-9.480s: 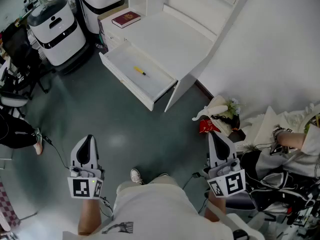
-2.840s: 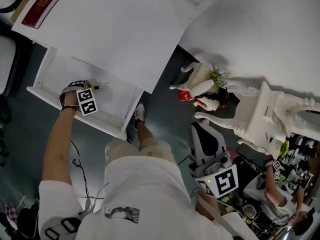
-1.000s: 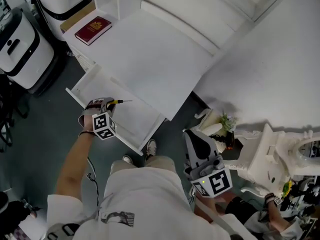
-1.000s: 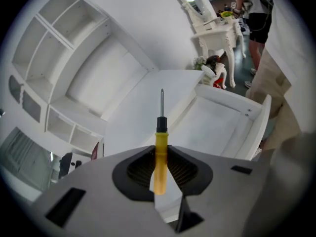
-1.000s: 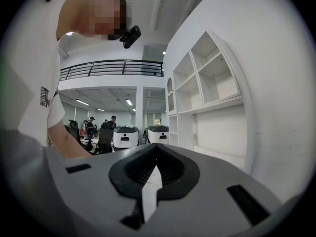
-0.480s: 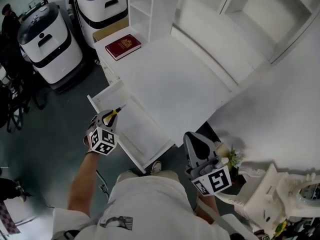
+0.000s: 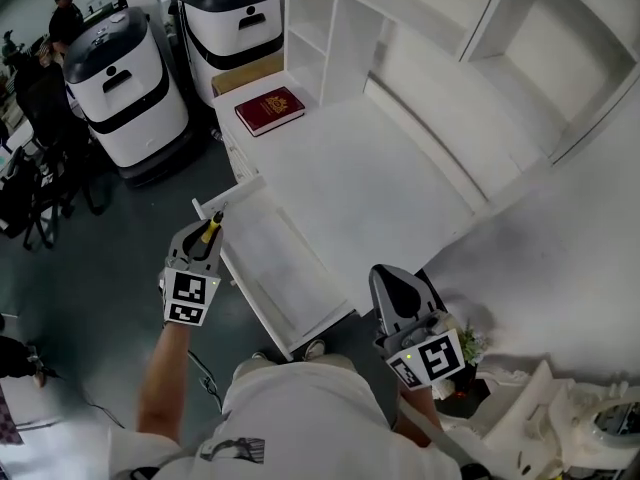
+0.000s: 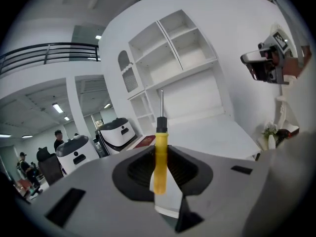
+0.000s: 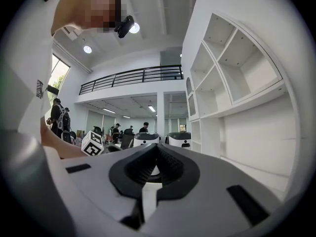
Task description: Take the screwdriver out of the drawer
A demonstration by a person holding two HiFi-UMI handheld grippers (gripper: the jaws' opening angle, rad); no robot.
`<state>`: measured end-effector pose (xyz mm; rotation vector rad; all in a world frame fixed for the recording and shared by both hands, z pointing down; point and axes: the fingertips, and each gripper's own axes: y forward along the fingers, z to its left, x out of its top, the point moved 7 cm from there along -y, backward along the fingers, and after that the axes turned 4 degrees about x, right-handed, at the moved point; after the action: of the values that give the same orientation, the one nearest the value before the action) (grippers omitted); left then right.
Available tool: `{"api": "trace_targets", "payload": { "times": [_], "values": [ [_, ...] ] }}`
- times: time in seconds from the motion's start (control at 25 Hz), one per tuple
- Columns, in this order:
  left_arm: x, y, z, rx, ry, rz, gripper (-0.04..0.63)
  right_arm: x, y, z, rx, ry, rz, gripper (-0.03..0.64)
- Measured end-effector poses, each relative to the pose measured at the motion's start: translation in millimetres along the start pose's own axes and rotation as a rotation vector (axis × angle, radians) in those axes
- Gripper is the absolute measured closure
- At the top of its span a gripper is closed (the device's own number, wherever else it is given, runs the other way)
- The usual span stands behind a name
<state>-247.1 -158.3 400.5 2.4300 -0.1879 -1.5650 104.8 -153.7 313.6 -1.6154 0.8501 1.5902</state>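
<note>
My left gripper [image 7: 205, 236] [image 8: 161, 149] is shut on the yellow handle of the screwdriver [image 7: 212, 228] [image 8: 160, 158]. Its black collar and thin metal shaft stick out forward past the jaws. In the head view the gripper hangs over the left front corner of the open white drawer [image 7: 290, 288], lifted clear of it. My right gripper [image 7: 396, 293] [image 9: 155, 158] hovers near the drawer's front right end, its jaws shut with nothing between them.
The white desk top [image 7: 370, 183] carries a dark red book [image 7: 270, 110] at its far left, with white shelves [image 7: 420, 28] behind. Two white and black machines [image 7: 125, 78] stand left of the desk. People [image 7: 65, 8] are at the far left. A potted plant [image 7: 465, 348] sits right of me.
My left gripper has risen out of the drawer with the screwdriver and rolled, so the shaft now points away instead of to the right. The right gripper drifted a little toward the drawer.
</note>
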Motion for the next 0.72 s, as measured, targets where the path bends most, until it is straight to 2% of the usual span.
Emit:
{"api": "trace_targets", "payload": {
  "times": [0.12,0.36,0.52,0.72],
  "values": [
    [18,-21,18,0.047,-0.036,-0.062,0.512,2,10,3,0.021,-0.003,-0.009,0.609],
    [52,-67,64,0.17,-0.177,-0.201,0.512,12,23,0,0.028,-0.018,-0.025,0.609],
    [67,-99,87,0.252,-0.212,-0.281,0.514,17,26,-3,0.009,-0.029,-0.036,0.609],
    [79,-135,103,0.323,-0.241,-0.333,0.514,21,25,-8,-0.038,-0.035,-0.05,0.609]
  ]
}}
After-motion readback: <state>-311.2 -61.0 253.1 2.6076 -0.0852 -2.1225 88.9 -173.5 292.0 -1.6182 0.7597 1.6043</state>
